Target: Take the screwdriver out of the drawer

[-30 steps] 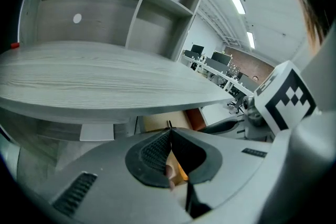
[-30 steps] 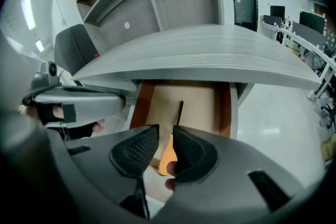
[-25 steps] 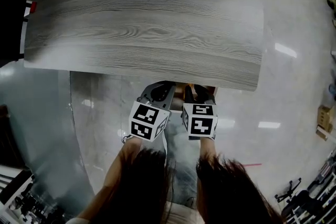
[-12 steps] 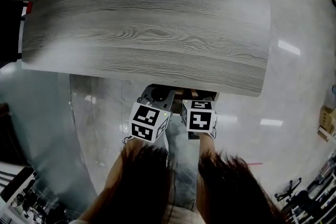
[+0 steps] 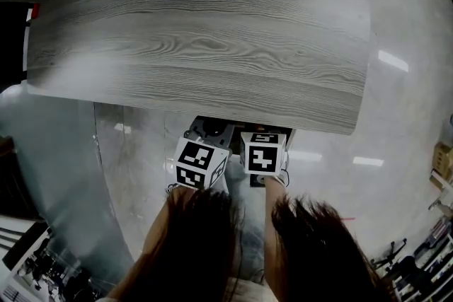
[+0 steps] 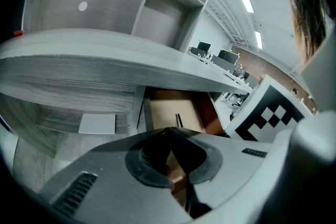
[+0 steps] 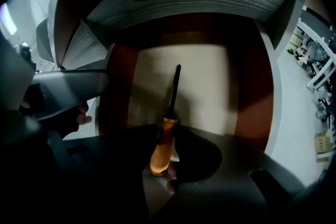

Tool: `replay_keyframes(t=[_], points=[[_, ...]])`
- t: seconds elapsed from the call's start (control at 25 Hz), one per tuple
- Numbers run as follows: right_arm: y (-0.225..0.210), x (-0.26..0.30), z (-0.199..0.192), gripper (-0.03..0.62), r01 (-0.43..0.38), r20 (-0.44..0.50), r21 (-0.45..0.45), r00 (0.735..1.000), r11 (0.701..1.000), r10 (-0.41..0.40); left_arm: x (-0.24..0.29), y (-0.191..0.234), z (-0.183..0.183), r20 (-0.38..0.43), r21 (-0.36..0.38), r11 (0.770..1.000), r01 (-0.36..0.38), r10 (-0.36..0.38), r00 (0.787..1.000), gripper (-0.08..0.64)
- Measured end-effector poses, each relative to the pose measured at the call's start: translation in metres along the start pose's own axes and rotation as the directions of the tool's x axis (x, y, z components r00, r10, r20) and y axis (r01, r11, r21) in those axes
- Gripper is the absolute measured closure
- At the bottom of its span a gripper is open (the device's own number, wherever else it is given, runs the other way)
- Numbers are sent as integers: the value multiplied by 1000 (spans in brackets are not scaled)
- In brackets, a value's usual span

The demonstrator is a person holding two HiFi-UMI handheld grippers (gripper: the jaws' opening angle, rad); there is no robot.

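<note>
The screwdriver [image 7: 164, 141] has an orange-brown handle and a thin black shaft that points into the open drawer [image 7: 251, 97], which has a beige floor and red-brown walls. In the right gripper view my right gripper [image 7: 167, 126] is shut on the handle, one jaw on each side. My left gripper [image 6: 170, 129] is shut with nothing in it, just in front of the drawer [image 6: 165, 107], where the dark shaft of the screwdriver [image 6: 179, 120] shows. From the head view both marker cubes sit under the front edge of the tabletop [image 5: 198, 46], and the jaws are mostly hidden.
The grey wood-grain tabletop overhangs the drawer closely from above. A shelf unit [image 6: 157, 2] rises behind the table. A glossy pale floor [image 5: 396, 124] lies to the right, and a curved glass panel [image 5: 64, 173] stands at the left.
Both grippers have moved forward toward the drawer under the table edge. The right marker cube has moved further in than the left.
</note>
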State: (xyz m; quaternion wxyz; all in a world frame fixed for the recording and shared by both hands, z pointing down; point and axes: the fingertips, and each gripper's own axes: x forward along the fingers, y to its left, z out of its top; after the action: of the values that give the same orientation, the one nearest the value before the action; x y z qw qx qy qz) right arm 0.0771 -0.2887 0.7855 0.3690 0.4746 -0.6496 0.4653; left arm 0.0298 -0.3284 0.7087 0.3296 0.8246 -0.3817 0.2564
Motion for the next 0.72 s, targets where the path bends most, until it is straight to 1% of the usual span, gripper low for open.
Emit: replay_keyframes(t=[0.2, 0.36, 0.52, 0.72], points=[[-2, 0, 0, 478, 61, -6, -20, 998, 998, -61, -2, 1, -2, -19, -13, 1000, -5, 5, 1000, 543], [-1, 1, 0, 494, 42, 0, 48, 999, 998, -42, -2, 0, -5, -26, -23, 1000, -2, 1, 1000, 543], [-2, -1, 0, 499, 38, -22, 40, 999, 998, -37, -2, 0, -5, -28, -27, 1000, -4, 3, 1000, 543], [0, -5, 0, 500, 35, -19, 47, 999, 998, -35, -1, 0, -3, -25, -20, 1000, 1, -1, 1000, 543]])
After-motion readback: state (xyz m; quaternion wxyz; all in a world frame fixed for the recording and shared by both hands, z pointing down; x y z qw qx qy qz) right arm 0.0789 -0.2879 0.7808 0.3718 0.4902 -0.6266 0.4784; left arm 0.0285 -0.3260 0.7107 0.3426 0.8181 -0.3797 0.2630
